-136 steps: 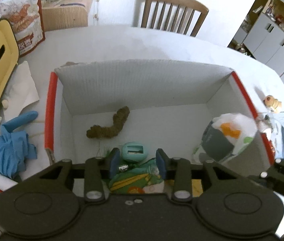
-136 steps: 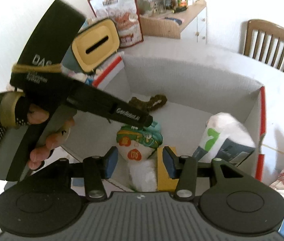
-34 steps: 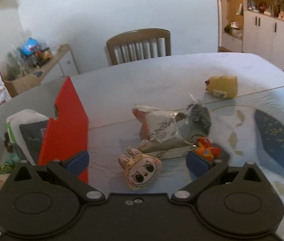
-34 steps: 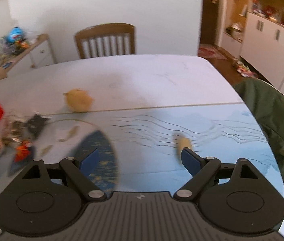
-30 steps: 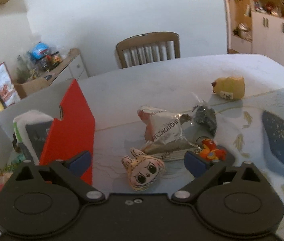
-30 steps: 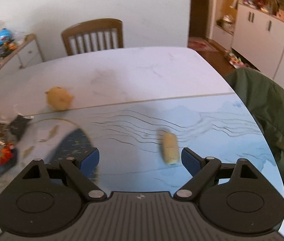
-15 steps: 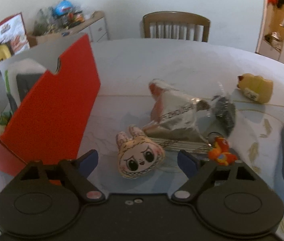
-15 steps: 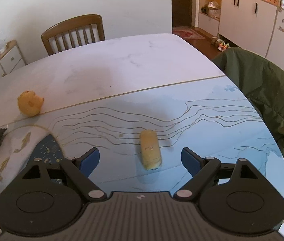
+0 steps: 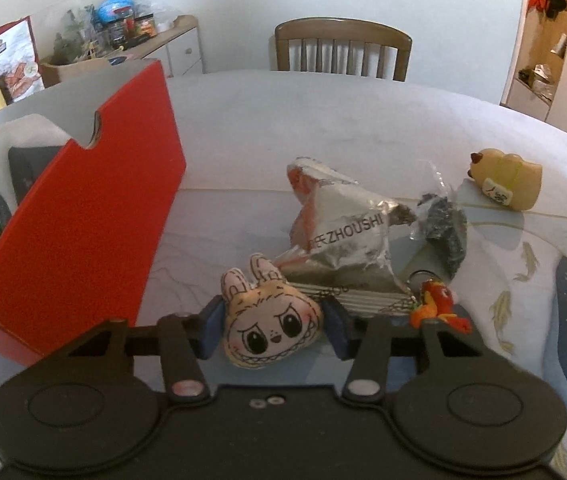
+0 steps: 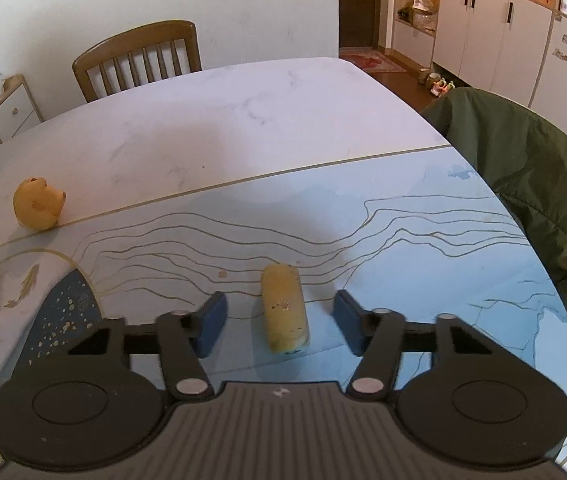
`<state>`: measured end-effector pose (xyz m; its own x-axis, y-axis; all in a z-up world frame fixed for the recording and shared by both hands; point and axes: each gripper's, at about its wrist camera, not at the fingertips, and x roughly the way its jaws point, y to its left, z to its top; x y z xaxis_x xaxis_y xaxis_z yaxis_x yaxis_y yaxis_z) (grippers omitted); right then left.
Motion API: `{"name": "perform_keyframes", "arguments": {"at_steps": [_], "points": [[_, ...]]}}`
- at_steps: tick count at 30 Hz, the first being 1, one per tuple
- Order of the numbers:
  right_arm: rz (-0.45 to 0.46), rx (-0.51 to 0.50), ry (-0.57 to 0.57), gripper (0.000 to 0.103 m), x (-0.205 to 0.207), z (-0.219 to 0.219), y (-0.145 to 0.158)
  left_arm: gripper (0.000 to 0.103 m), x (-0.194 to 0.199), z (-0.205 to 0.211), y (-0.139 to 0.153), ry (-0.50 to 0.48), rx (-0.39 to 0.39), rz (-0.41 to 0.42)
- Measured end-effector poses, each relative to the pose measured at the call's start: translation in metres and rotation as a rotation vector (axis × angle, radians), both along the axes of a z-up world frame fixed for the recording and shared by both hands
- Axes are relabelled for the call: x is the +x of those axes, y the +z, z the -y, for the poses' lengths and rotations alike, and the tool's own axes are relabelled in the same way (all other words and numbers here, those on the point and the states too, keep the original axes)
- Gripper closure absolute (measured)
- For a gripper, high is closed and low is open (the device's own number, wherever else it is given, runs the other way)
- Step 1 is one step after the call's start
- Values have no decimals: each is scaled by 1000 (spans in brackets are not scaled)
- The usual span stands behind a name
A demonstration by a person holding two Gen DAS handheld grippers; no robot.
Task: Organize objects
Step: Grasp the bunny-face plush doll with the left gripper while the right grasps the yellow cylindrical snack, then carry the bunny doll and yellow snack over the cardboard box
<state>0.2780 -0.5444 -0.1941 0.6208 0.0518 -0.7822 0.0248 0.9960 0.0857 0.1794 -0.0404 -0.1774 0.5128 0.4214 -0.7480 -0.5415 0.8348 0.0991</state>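
Where the left wrist camera looks along its fingers, the left gripper (image 9: 272, 328) has its two blue pads pressed against the sides of a small plush head (image 9: 270, 323) with rabbit ears and big drawn eyes, so its jaws are closed on it at table level. Just beyond the plush lies a crumpled silver snack packet (image 9: 343, 236), with a little orange-red figure (image 9: 435, 304) to its right and a dark bagged item (image 9: 443, 224) behind that. A red cardboard box (image 9: 83, 216) stands to the left, open at the top. Farther right, a tan toy (image 9: 507, 184) lies on its side on the table (image 9: 323, 120). A wooden chair (image 9: 341, 48) stands beyond.

From the right wrist camera, the right gripper (image 10: 279, 326) is spread wide, its pads on either side of a yellow cylindrical piece (image 10: 284, 308) without touching it. Far left sits the same tan toy (image 10: 38, 203).
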Motion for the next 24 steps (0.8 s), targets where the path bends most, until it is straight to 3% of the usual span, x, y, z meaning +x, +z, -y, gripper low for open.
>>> {"name": "perform_keyframes", "arguments": {"at_steps": [4,6,8,15,24], "points": [[-3,-31,11,69,0,-4,1,54,3,0,1,-14,4,1],[-6,-25,12,70,0,-4,1,55,2,1,1,-23,8,0],[-7,-28,12,82,0,-4,2,55,1,1,2,-29,9,-2],[-22,-21,39,83,-8,-12,7,55,-5,11,15,-96,27,12],[10,50,125,83,-33,-42,40,55,-13,14,45,-166,-45,49]]}}
